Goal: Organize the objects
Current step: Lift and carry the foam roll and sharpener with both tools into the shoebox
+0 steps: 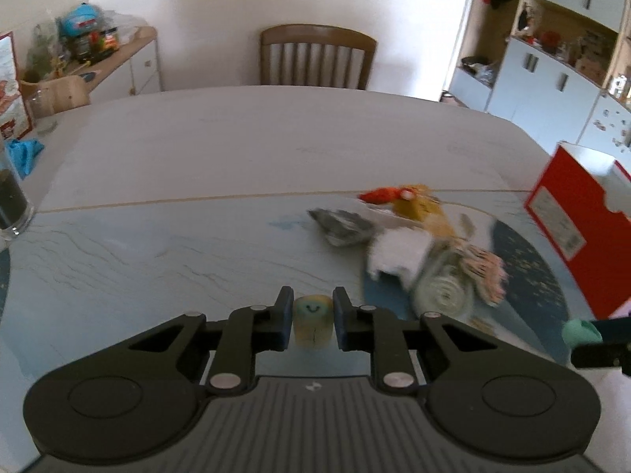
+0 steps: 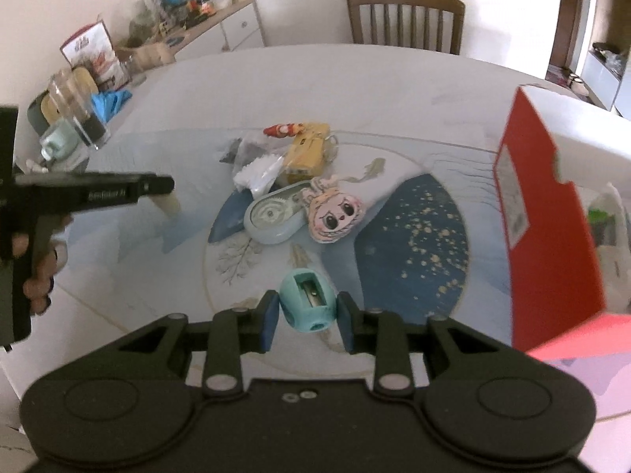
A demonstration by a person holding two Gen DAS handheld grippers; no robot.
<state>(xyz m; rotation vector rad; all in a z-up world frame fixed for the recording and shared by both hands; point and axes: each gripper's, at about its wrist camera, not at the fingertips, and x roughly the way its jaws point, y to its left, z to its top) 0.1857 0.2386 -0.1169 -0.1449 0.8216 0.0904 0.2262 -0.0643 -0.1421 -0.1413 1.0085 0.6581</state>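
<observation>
Tongs both loaded: left tongs (image 1: pixel 313 325) clamp the smiley eraser (image 1: pixel 312 325), right tongs (image 2: pixel 307 309) the teal sharpener (image 2: pixel 308 304) — carry level to the red box (image 2: pixel 552 213).

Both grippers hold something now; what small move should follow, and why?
Probably carry the right gripper, jaws shut on the teal egg-shaped pencil sharpener, rightward over the open red cardboard box: the box stands close beside it and already holds items.
</observation>
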